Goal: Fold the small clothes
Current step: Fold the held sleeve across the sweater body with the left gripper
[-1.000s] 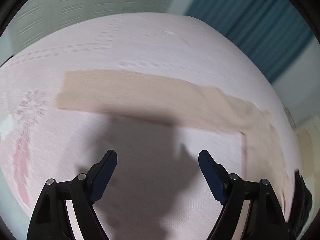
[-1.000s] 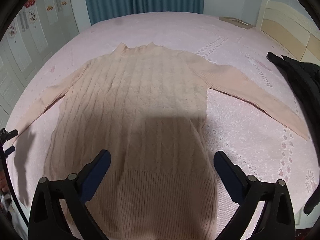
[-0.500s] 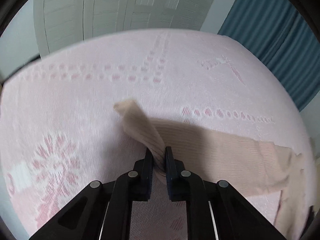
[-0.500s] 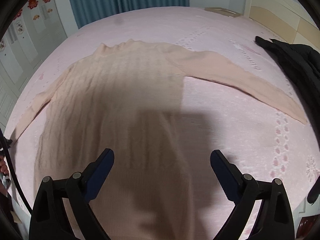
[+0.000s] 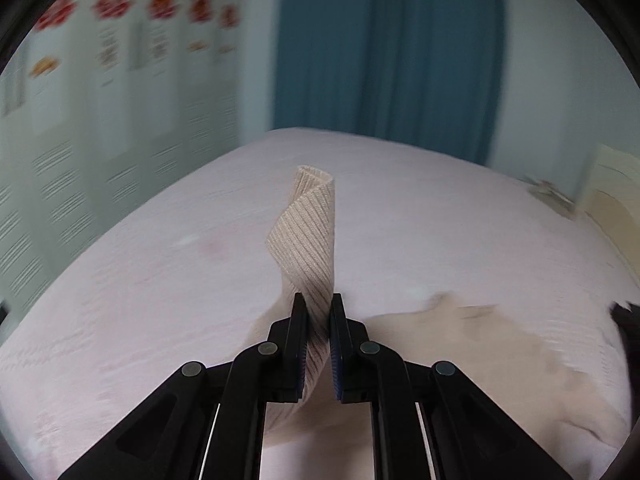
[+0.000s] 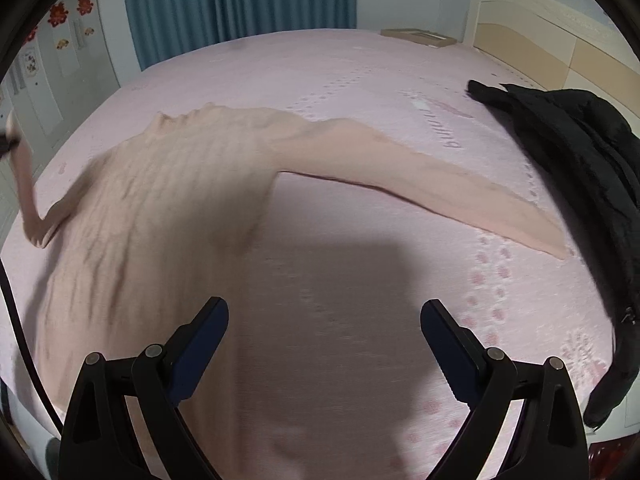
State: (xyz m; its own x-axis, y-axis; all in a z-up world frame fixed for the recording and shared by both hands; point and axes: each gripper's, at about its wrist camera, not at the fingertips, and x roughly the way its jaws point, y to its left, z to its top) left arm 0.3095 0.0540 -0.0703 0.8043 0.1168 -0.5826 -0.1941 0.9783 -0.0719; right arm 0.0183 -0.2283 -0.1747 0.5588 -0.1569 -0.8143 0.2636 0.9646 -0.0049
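A beige cable-knit sweater [image 6: 160, 216] lies face up on the pink bed [image 6: 360, 120], its right sleeve [image 6: 460, 188] stretched flat toward the right. My left gripper [image 5: 319, 308] is shut on the ribbed cuff of the left sleeve [image 5: 308, 236], which stands up twisted above the jaws. In the right wrist view that sleeve [image 6: 28, 192] hangs lifted off the bed at the far left edge. The sweater body [image 5: 480, 352] shows low right in the left wrist view. My right gripper [image 6: 324, 320] is open above bare sheet, just right of the sweater's hem, with nothing between its fingers.
A black jacket [image 6: 572, 168] lies along the bed's right side, close to the flat sleeve's cuff. A cream headboard [image 6: 540, 32] stands at the back right. Teal curtains [image 6: 240, 0] and white wardrobe doors [image 5: 100, 100] lie beyond the bed.
My left gripper closed on the left sleeve's cuff and lifted it off the bed, swinging round toward the sweater. My right gripper drifted right, from over the sweater body to over bare sheet.
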